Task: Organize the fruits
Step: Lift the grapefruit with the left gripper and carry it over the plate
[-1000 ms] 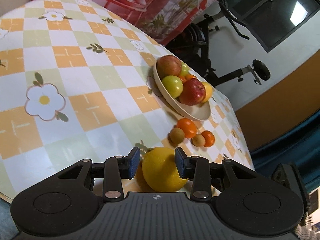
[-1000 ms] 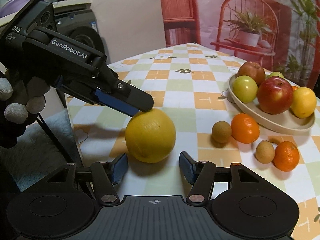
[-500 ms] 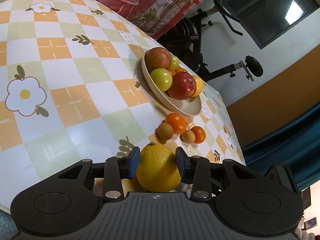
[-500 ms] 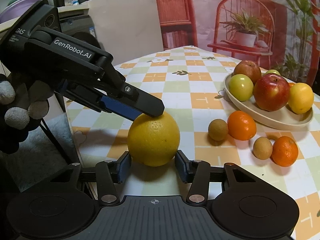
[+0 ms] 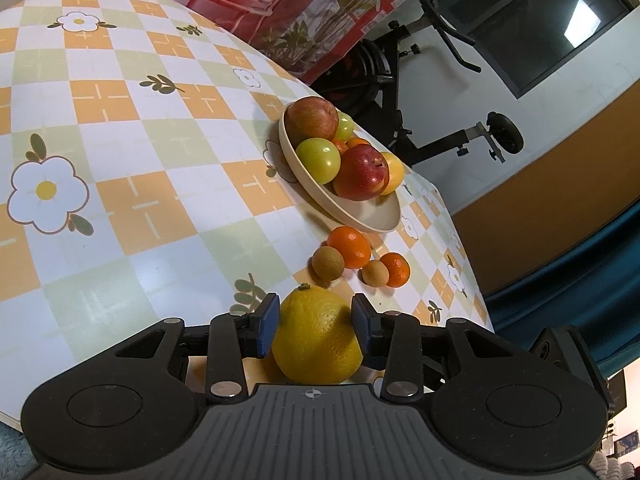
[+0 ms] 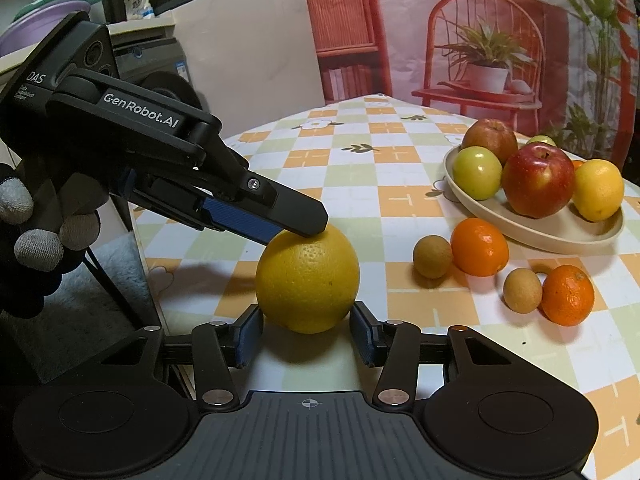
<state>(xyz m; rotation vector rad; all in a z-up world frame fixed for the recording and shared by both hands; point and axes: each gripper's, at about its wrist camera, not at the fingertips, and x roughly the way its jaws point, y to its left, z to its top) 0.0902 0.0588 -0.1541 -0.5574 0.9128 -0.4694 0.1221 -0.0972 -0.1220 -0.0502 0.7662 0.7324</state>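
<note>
Both tools are closing on the large yellow citrus (image 6: 307,278) sitting on the bench (image 5: 132,152): left tool (image 5: 316,326) gripping it, right tool (image 6: 306,334) jaws just narrowed against it. Next step is probably lifting it into the bowl (image 6: 560,236).

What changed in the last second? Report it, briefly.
The right tool has just been closing: its jaws stood wide and short of the large yellow fruit, and now its pads sit against the fruit's lower sides. The left tool keeps its grip on the same fruit. The bowl of fruit and the four small fruits on the table have not moved.
</note>
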